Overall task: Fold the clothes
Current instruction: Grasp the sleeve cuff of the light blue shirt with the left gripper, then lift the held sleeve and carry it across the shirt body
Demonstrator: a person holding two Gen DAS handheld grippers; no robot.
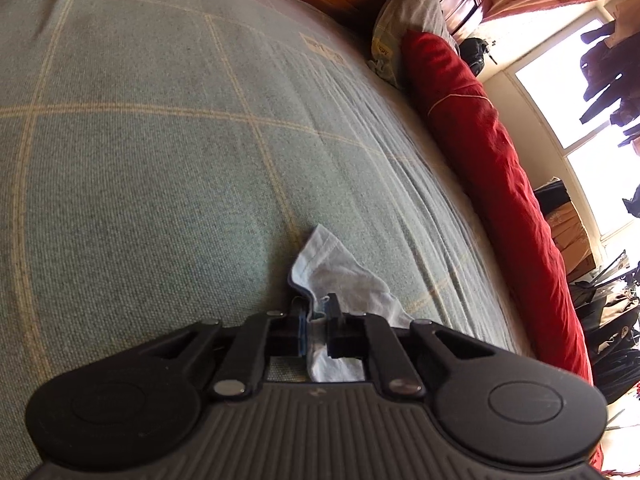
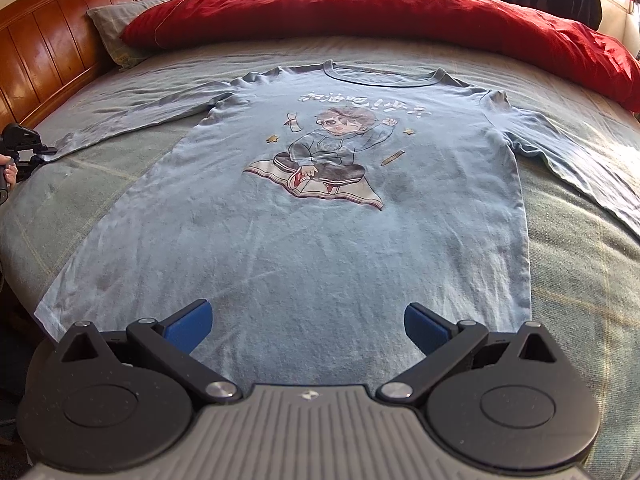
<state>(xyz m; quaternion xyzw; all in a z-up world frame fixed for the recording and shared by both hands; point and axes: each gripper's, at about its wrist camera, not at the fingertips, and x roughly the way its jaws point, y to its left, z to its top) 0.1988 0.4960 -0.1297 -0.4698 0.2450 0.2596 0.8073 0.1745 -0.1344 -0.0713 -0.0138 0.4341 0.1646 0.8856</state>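
A light blue long-sleeved shirt with a cartoon print lies face up and spread flat on the bed, collar toward the red quilt. My right gripper hovers open over the shirt's bottom hem, blue pads wide apart with only flat cloth below. The shirt's left sleeve stretches out to the left, where my left gripper holds its end. In the left wrist view the left gripper is shut on the sleeve cuff, pale cloth pinched between the pads.
A green checked bedspread covers the bed. A rolled red quilt lies along the far side, a grey pillow by the wooden headboard. A person's hand shows at the left edge. Clothes hang near the window.
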